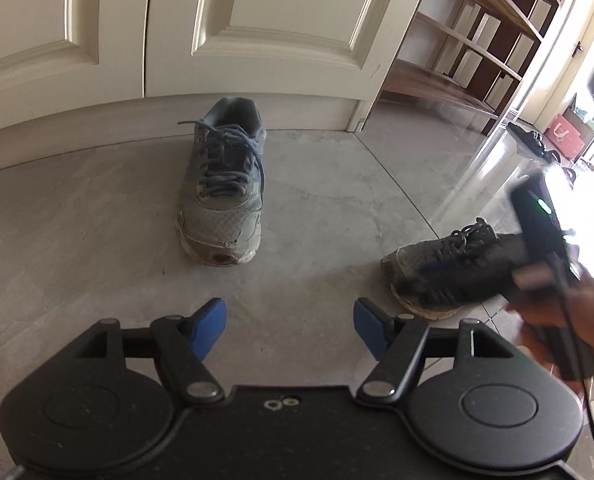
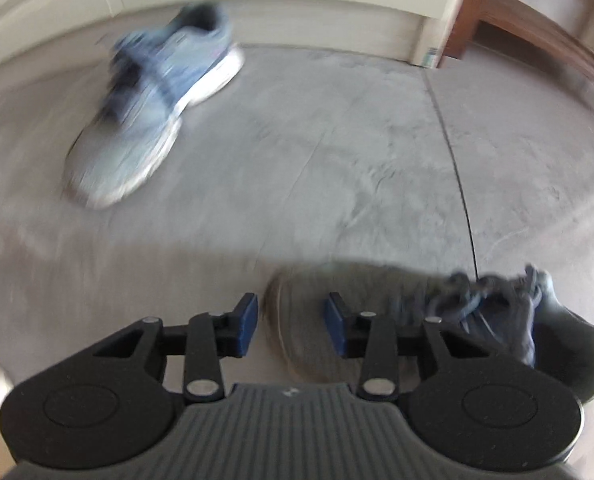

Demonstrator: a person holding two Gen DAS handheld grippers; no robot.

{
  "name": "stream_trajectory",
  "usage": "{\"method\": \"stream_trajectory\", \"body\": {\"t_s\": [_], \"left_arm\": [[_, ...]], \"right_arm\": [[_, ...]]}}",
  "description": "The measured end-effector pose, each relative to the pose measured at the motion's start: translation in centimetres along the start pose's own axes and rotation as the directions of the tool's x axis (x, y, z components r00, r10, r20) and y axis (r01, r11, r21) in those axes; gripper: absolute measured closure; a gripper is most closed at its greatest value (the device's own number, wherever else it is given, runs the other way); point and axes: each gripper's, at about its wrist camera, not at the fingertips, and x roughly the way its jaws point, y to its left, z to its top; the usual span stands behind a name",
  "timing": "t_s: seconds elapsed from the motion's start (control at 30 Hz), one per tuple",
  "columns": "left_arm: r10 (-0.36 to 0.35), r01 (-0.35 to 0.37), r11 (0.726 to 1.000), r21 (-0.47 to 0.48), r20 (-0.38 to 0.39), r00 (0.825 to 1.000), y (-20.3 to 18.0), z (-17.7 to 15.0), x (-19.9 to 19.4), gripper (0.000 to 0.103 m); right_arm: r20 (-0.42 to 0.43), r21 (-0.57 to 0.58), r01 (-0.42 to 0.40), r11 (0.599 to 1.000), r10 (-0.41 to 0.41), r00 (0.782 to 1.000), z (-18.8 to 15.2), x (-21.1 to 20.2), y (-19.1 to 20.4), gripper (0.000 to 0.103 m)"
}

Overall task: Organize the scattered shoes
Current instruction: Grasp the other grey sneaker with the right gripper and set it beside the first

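Note:
A worn grey-blue sneaker [image 1: 223, 184] stands on the concrete floor, its heel near the white doors and its toe towards me; the blurred right wrist view shows it [image 2: 153, 104] at the upper left. Its mate [image 1: 453, 272] lies at the right, toe pointing left. My left gripper [image 1: 290, 330] is open above bare floor, well short of the first sneaker. My right gripper [image 2: 291, 326] is open just above the second sneaker [image 2: 377, 320], its blue pads over the toe. In the left wrist view the right gripper's black body [image 1: 537, 232] and a hand [image 1: 565, 320] cover that shoe's heel.
White panelled doors [image 1: 169, 28] close off the far side. A wooden shelf unit [image 1: 477, 40] stands at the back right. More dark footwear [image 1: 531, 140] and a red bag [image 1: 565, 134] lie beyond on a glossy floor. Open concrete floor [image 1: 77, 232] spreads between and left of the shoes.

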Motion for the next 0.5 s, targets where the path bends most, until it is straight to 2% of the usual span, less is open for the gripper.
{"method": "stream_trajectory", "body": {"t_s": [0.1,0.17,0.23,0.27,0.4,0.5], "left_arm": [[0.005,-0.005,1.0,0.021,-0.004,1.0,-1.4,0.0,1.3,0.033],[0.008,-0.008,0.999,0.035,-0.007,1.0,-2.4,0.0,2.1,0.033],[0.008,-0.007,0.999,0.048,-0.01,1.0,-3.3,0.0,2.9,0.033],[0.0,0.001,0.999,0.052,-0.011,1.0,-3.9,0.1,3.2,0.033],[0.003,-0.002,0.998,0.07,-0.018,1.0,-5.8,0.6,3.6,0.032],[0.051,-0.046,0.994,0.096,-0.05,0.997,-7.0,1.4,2.7,0.032]], "right_arm": [[-0.023,-0.043,-0.001,0.999,0.0,1.0,-2.1,-0.7,-0.4,0.061],[-0.054,-0.073,0.026,0.997,-0.029,0.998,-3.5,-1.2,-0.9,0.061],[-0.167,-0.061,0.03,0.998,-0.04,0.985,-5.4,-0.3,-2.2,0.062],[-0.166,-0.044,0.025,0.999,-0.032,0.986,-6.4,-0.6,-2.9,0.062],[-0.028,0.017,-0.072,0.997,0.072,0.997,-8.4,-3.8,-4.7,0.062],[0.112,0.005,-0.178,0.984,0.176,0.978,-6.9,-6.0,-4.1,0.062]]}}
